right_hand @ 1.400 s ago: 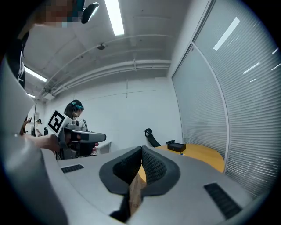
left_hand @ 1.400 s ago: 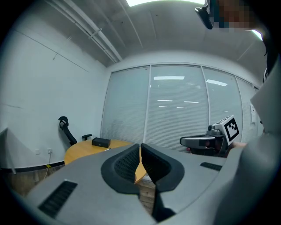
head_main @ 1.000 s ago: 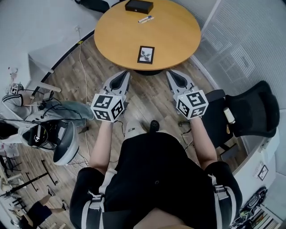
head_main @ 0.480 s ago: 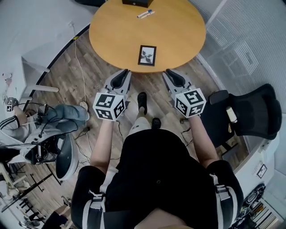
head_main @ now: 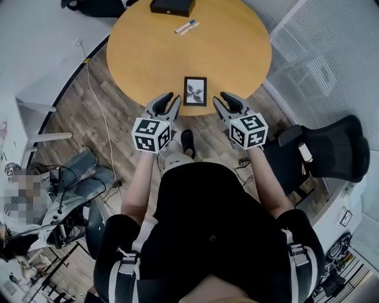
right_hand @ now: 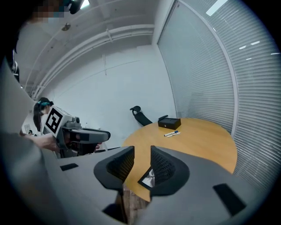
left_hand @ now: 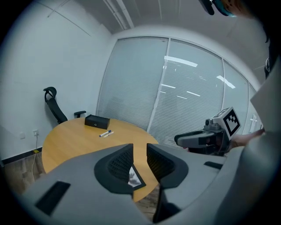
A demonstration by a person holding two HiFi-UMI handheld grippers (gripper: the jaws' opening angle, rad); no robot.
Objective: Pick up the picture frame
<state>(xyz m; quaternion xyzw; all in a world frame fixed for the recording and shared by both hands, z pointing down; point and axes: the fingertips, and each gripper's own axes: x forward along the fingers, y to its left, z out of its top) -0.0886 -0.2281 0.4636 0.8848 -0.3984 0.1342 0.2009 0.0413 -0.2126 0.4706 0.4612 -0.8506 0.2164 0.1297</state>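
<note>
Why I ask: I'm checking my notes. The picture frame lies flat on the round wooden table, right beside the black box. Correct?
Not quite: the picture frame lies flat on the round wooden table, but at its near edge, apart from the black box at the far side, as the head view shows.

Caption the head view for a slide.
Left gripper and right gripper, jaws opening, empty, flank the picture frame on the round table.

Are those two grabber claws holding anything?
No, nothing is held. The left gripper and the right gripper are both empty, their jaws opening with nothing between them. The picture frame lies flat on the table, untouched.
</note>
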